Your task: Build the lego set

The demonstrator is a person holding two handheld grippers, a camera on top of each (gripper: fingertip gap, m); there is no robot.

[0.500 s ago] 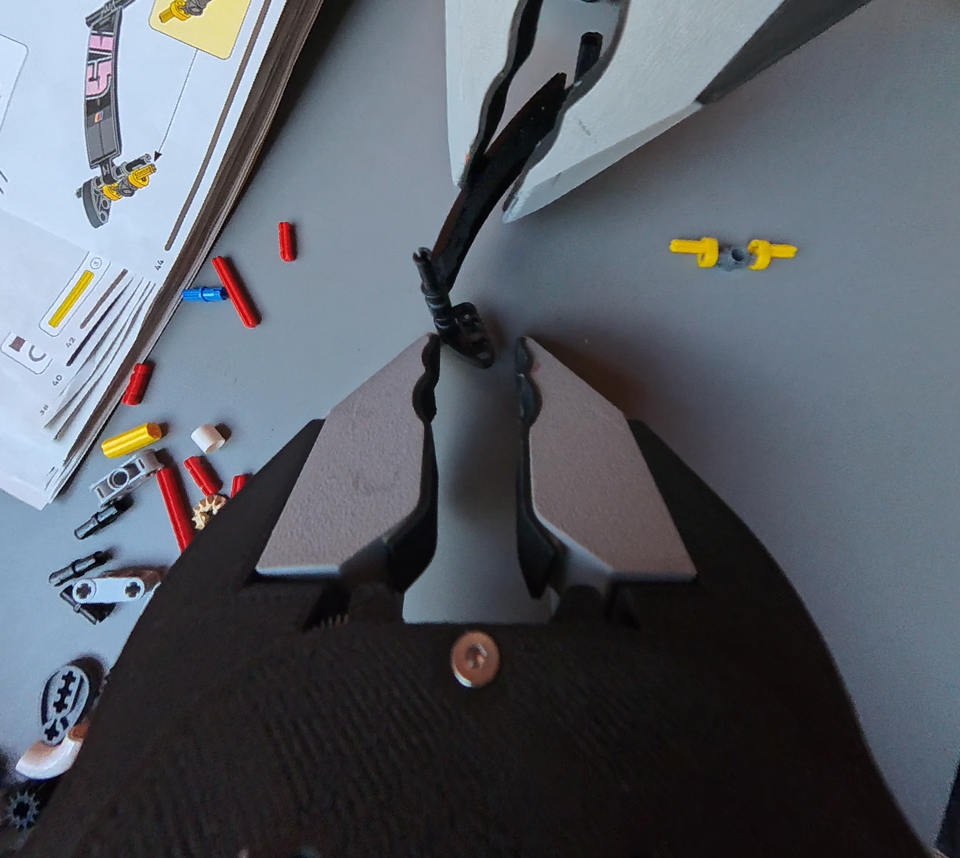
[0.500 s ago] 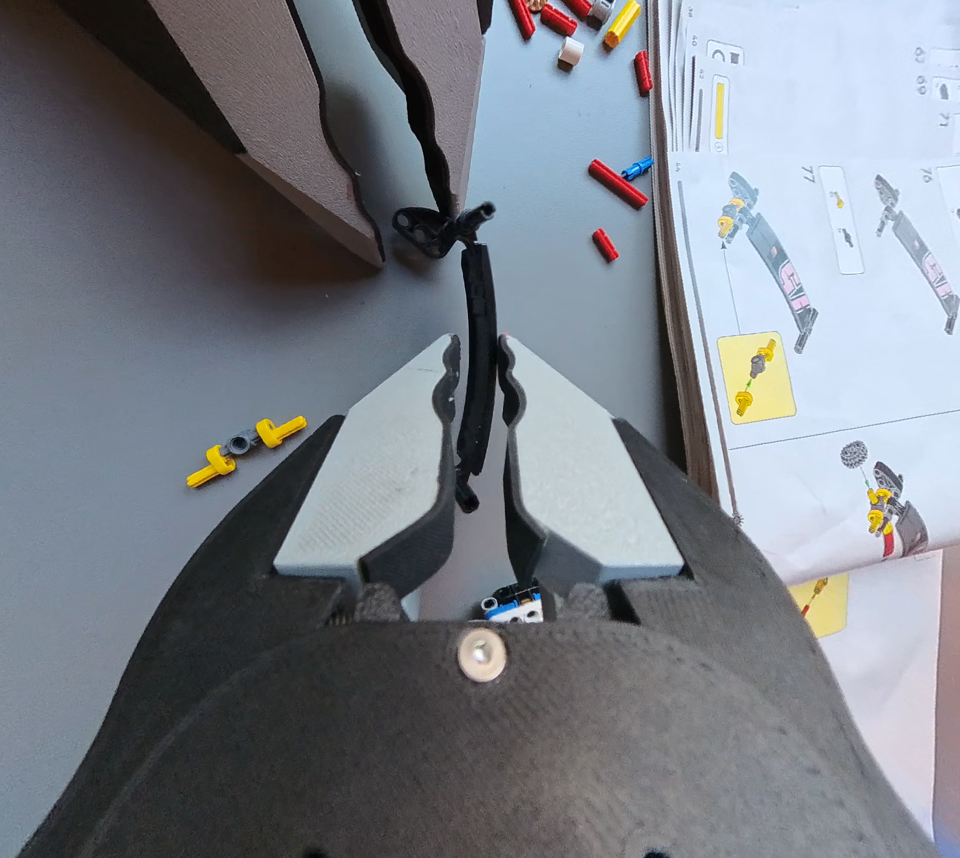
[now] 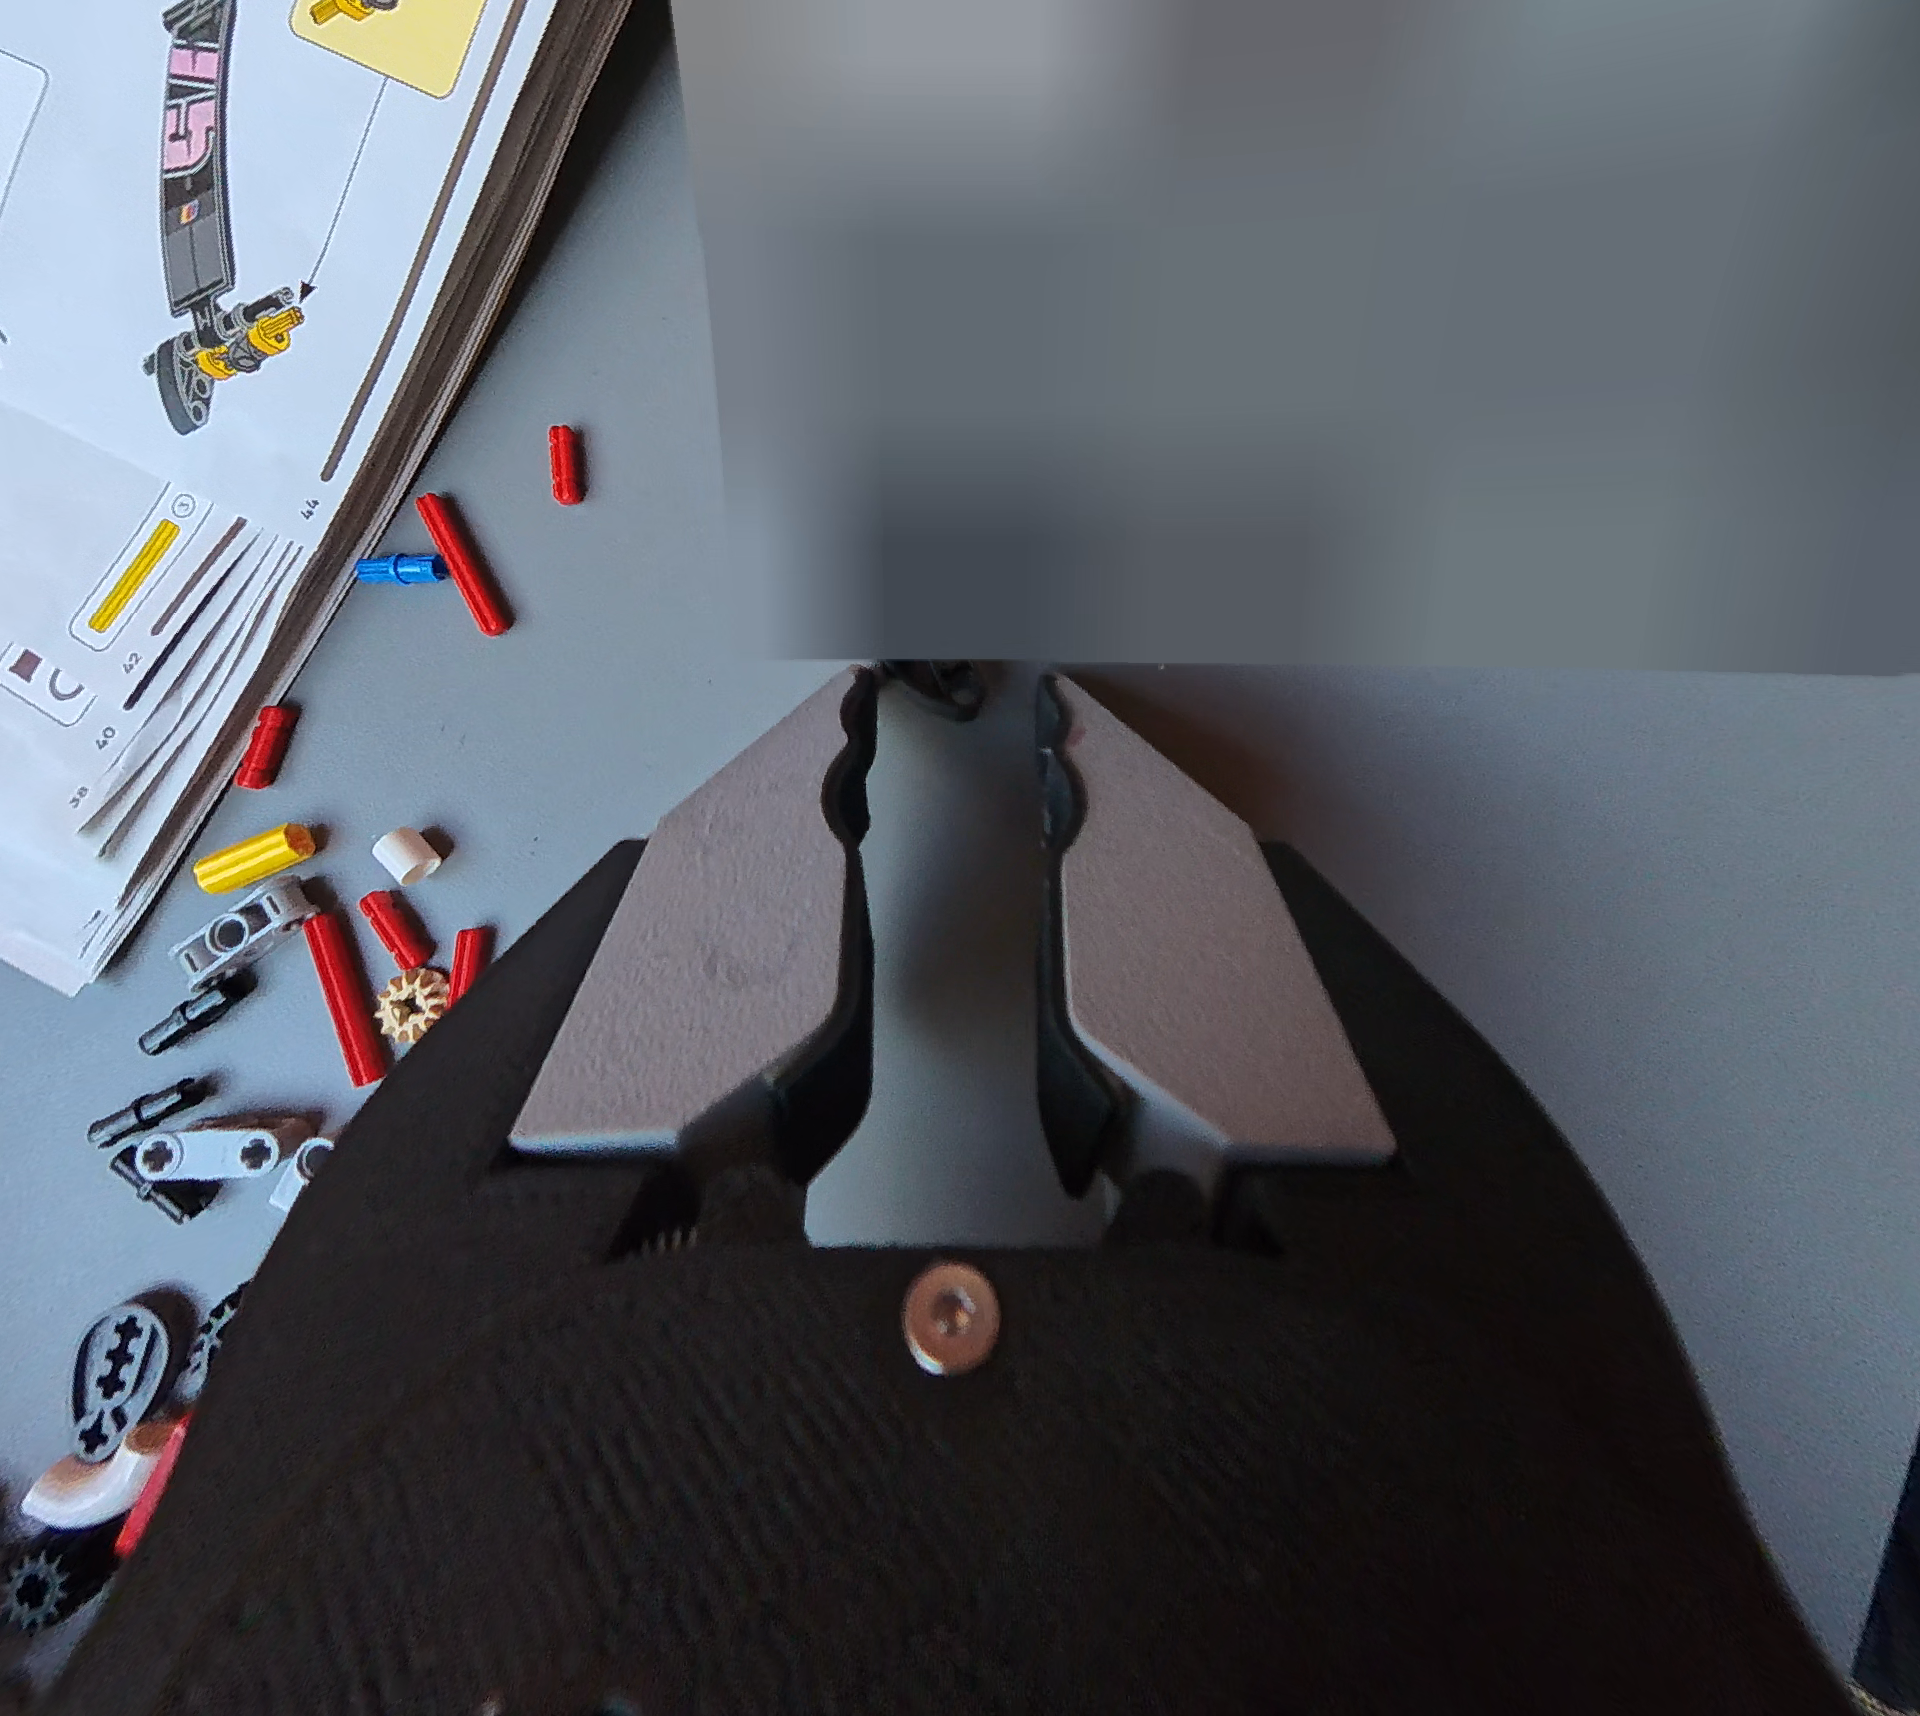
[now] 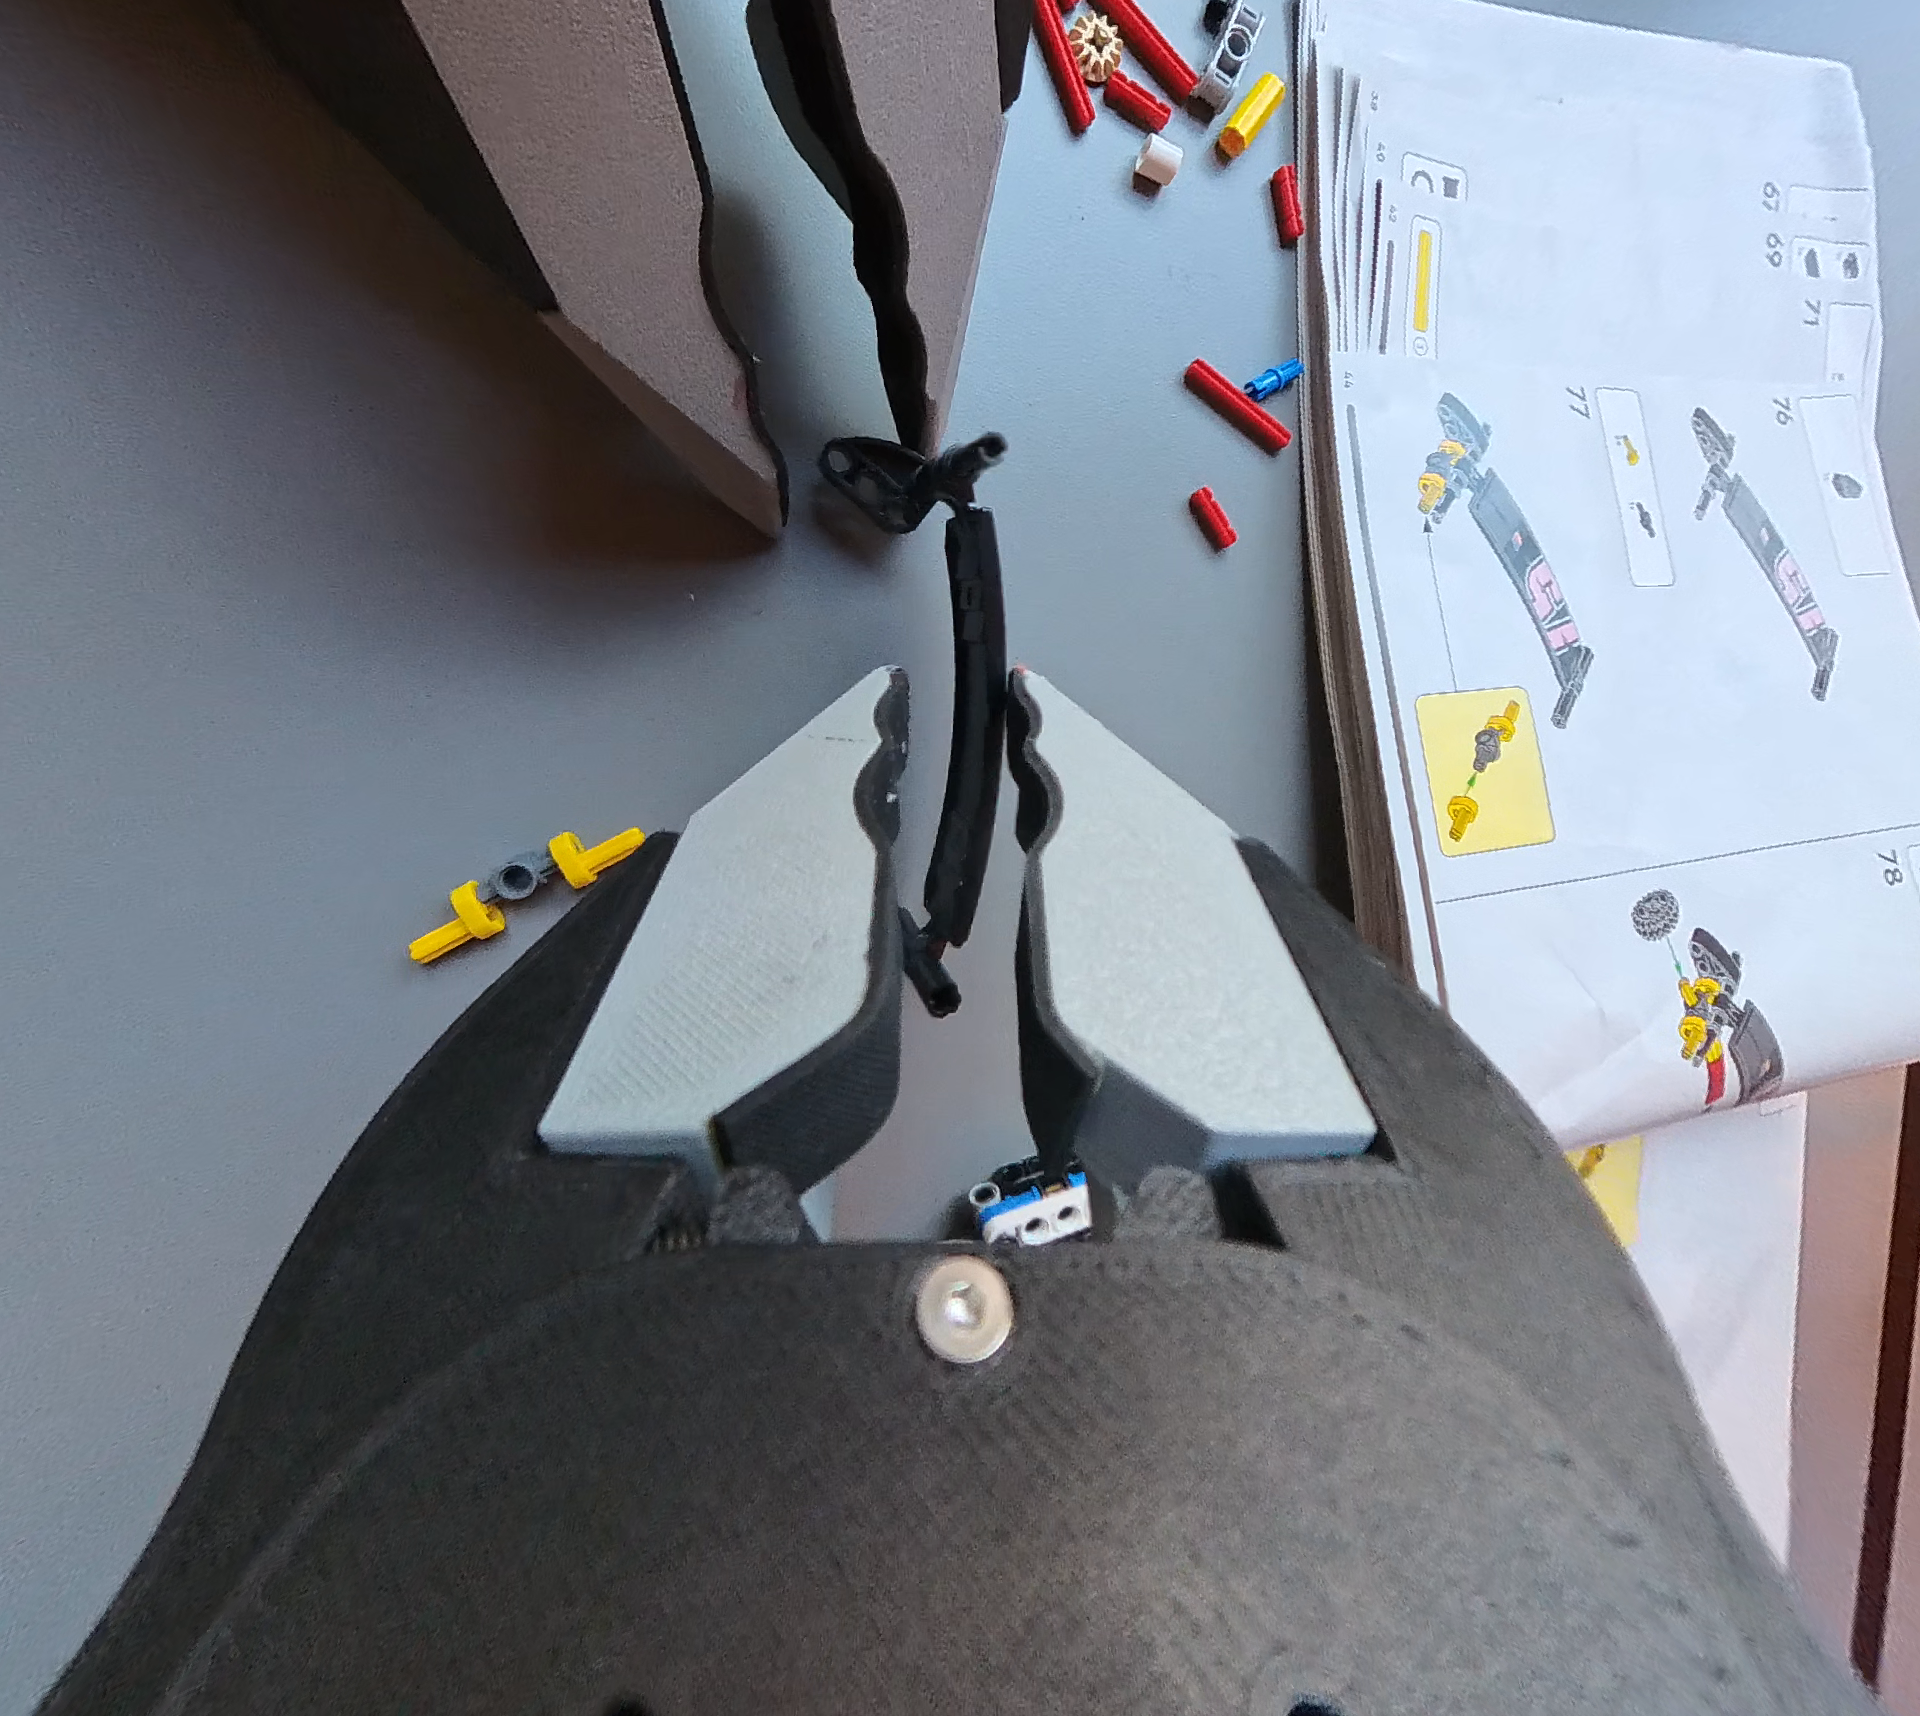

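Note:
A long black curved panel (image 4: 971, 731) stands on edge between my right gripper's (image 4: 956, 679) fingers. It lies close against the right pad, with a clear gap to the left pad, so the gripper is open. The panel's far end carries a black bracket with a pin (image 4: 873, 477). That bracket lies between the tips of my left gripper (image 4: 852, 471), which is open. In the left wrist view the bracket (image 3: 940, 695) shows just ahead of the left gripper (image 3: 956, 690), short of both pads. A blurred patch hides everything beyond it there.
An open instruction booklet (image 4: 1610, 316) lies to the right and also shows in the left wrist view (image 3: 208, 212). Loose red, yellow, black and grey pieces (image 4: 1132, 35) lie beside it (image 3: 343, 970). A yellow and grey pin assembly (image 4: 525, 887) lies left of my right gripper. A blue and white piece (image 4: 1034, 1199) sits behind its fingers. The left gripper's tips are roughly 5 cm from the right gripper's.
My right gripper's jaws have opened a little wider around the black panel. The left gripper's jaws stand slightly wider too. The panel stays in place.

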